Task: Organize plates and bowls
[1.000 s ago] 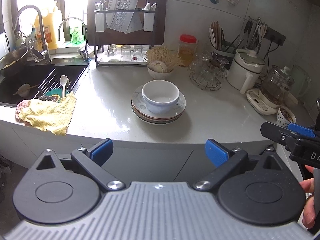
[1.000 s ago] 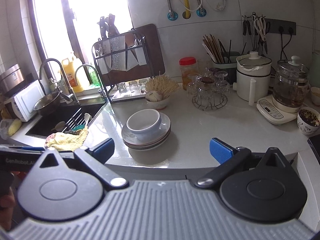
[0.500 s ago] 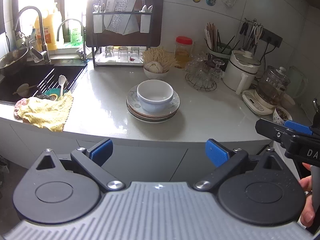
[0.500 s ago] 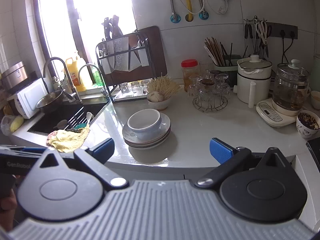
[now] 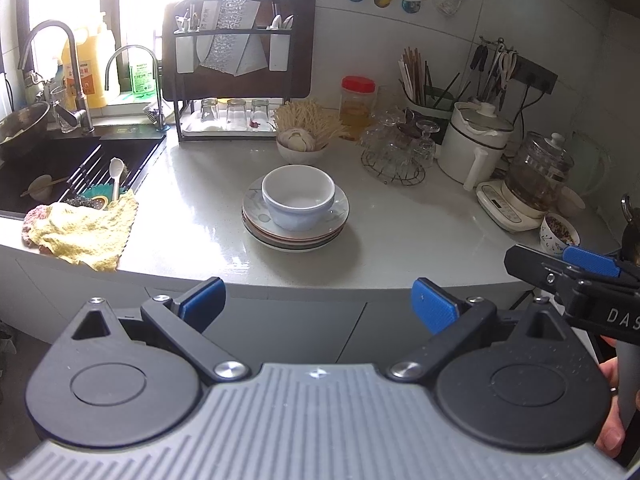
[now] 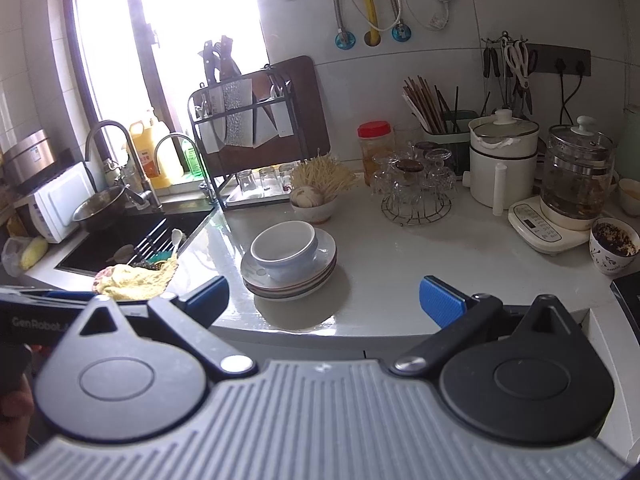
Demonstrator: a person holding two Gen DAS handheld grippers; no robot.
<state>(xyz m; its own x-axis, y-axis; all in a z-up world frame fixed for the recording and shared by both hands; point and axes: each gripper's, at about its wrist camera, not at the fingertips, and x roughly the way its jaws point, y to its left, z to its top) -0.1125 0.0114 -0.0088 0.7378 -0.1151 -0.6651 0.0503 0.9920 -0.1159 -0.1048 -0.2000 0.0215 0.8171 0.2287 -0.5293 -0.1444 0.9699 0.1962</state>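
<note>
A pale blue-white bowl rests upright on a stack of several plates in the middle of the white counter. My left gripper is held back off the counter's front edge, open and empty, well short of the stack. My right gripper is likewise open and empty, in front of the counter edge and slightly right of the stack. The right gripper's side shows at the right edge of the left wrist view, held by a hand.
A sink with faucets and a yellow cloth lie left. A dish rack, a small bowl with garlic, a glass holder, a white pot, a glass kettle and a patterned cup line the back and right.
Both grippers have drawn back and risen a little from the counter, so the stack looks smaller and farther. The bowl and plates have not moved.
</note>
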